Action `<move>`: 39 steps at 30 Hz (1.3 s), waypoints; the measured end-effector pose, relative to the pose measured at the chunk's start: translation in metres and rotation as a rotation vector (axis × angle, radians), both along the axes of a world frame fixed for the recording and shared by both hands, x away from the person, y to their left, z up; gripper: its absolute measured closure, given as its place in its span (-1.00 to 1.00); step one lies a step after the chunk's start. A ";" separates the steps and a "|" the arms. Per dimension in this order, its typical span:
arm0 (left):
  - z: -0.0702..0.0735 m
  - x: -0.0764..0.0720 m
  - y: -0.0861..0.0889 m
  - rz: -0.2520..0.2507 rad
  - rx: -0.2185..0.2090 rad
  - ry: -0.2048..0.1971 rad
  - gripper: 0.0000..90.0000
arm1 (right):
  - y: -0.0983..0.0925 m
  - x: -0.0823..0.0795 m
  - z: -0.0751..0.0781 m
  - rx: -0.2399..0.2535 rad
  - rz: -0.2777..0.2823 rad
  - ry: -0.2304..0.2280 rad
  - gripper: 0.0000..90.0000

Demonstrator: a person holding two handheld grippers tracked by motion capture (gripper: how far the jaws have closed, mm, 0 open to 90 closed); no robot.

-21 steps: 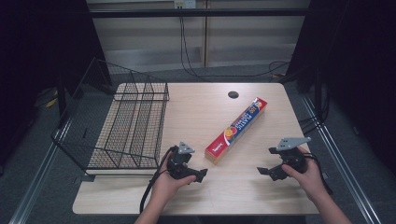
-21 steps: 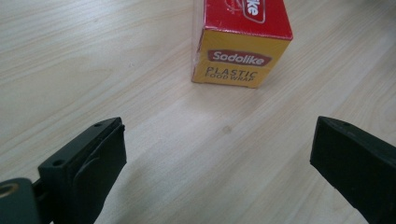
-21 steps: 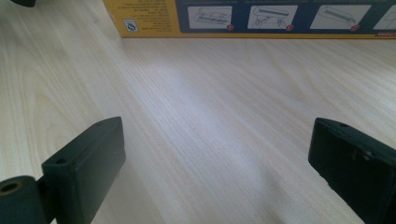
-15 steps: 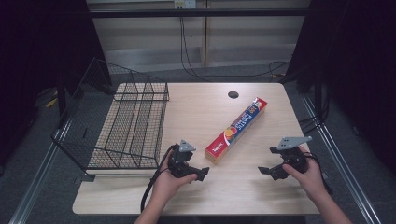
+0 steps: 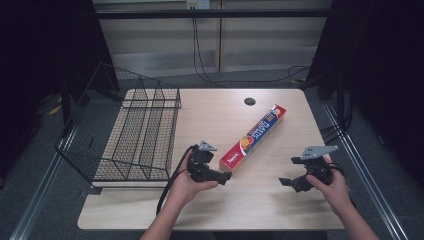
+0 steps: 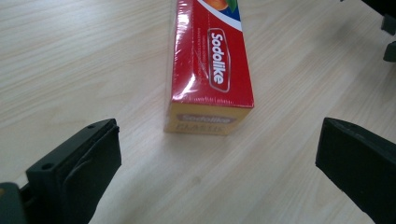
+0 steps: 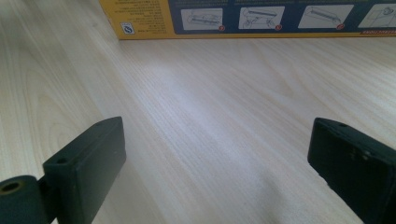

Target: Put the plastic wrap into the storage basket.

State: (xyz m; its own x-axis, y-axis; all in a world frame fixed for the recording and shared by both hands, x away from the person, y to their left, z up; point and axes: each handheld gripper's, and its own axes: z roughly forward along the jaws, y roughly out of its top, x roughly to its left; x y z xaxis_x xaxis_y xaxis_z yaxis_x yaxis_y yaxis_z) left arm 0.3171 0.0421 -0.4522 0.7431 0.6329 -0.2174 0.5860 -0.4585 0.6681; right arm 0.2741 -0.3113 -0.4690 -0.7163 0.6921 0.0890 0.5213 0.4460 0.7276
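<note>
A long red and yellow box of plastic wrap (image 5: 253,136) lies diagonally on the wooden table (image 5: 240,210). My left gripper (image 5: 225,176) is open just in front of the box's near end. In the left gripper view that yellow end of the box (image 6: 209,119) sits between and beyond my wide-apart jaws. My right gripper (image 5: 286,181) is open too, low over the table to the right of the box. The right gripper view shows the box's yellow and blue side (image 7: 261,18) across bare wood ahead.
A black wire dish rack (image 5: 136,135) stands on the left part of the table and hangs over its left edge. A round cable hole (image 5: 249,101) is near the far edge. Bare wood lies between the two grippers.
My left gripper has edged slightly toward the box's near end. The right gripper has barely shifted. The box has not moved.
</note>
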 end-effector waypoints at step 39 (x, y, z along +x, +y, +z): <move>0.023 0.078 -0.080 -0.048 0.075 -0.058 -0.83 | -0.016 0.001 0.007 0.075 -0.012 -0.011 -0.91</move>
State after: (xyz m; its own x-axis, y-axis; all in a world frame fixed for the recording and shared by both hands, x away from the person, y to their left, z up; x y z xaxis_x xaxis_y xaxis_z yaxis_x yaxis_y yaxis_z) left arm 0.3951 -0.0378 -0.4294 0.7832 0.6089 -0.1259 0.5230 -0.5356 0.6630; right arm 0.2755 -0.3276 -0.4622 -0.7092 0.6924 0.1331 0.5183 0.3840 0.7641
